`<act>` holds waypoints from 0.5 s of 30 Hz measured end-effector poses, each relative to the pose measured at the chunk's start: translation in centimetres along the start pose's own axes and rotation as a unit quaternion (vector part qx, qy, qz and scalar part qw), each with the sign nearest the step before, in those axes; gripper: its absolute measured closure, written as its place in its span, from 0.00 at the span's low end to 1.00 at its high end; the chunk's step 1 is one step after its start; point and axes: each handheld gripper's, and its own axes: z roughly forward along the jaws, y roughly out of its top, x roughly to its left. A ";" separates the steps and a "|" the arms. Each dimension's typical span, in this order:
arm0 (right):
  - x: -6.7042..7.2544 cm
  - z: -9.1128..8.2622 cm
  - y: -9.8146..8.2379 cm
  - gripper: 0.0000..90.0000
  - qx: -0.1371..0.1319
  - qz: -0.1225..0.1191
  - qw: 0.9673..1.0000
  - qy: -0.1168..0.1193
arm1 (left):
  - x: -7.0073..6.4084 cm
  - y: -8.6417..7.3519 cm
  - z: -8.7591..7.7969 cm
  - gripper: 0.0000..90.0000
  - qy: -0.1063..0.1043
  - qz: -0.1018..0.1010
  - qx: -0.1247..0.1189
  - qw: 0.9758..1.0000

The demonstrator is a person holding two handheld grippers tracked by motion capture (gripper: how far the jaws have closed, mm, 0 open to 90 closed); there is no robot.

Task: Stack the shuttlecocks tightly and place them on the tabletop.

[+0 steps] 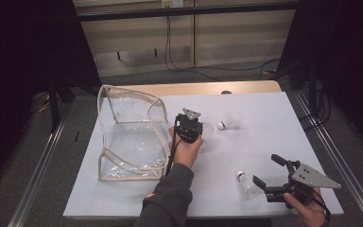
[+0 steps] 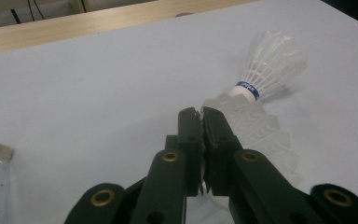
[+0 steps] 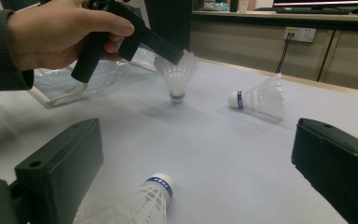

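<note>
My left gripper is shut on the feather rim of a white shuttlecock, whose cork points down at the table. A second shuttlecock lies on its side just beyond it. At the front right my right gripper stands open, jaws wide apart. A third shuttlecock with a blue band lies between and just ahead of those jaws, untouched.
A clear plastic bag with cream piping stands open at the left of the white table, close beside my left hand. A wooden strip runs along the table's far edge. Metal rails flank both sides.
</note>
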 end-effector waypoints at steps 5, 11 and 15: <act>0.0 0.0 0.0 0.02 0.000 0.001 1.000 0.000 | 0.2 0.1 -0.2 0.99 0.006 -0.004 -0.001 1.000; 0.0 0.0 0.0 0.02 0.001 0.000 1.000 0.000 | 0.4 0.1 -0.4 0.99 0.008 -0.006 0.001 1.000; 0.0 0.0 0.0 0.01 -0.001 0.001 1.000 0.000 | 0.7 0.2 -0.7 0.99 0.012 -0.011 0.006 1.000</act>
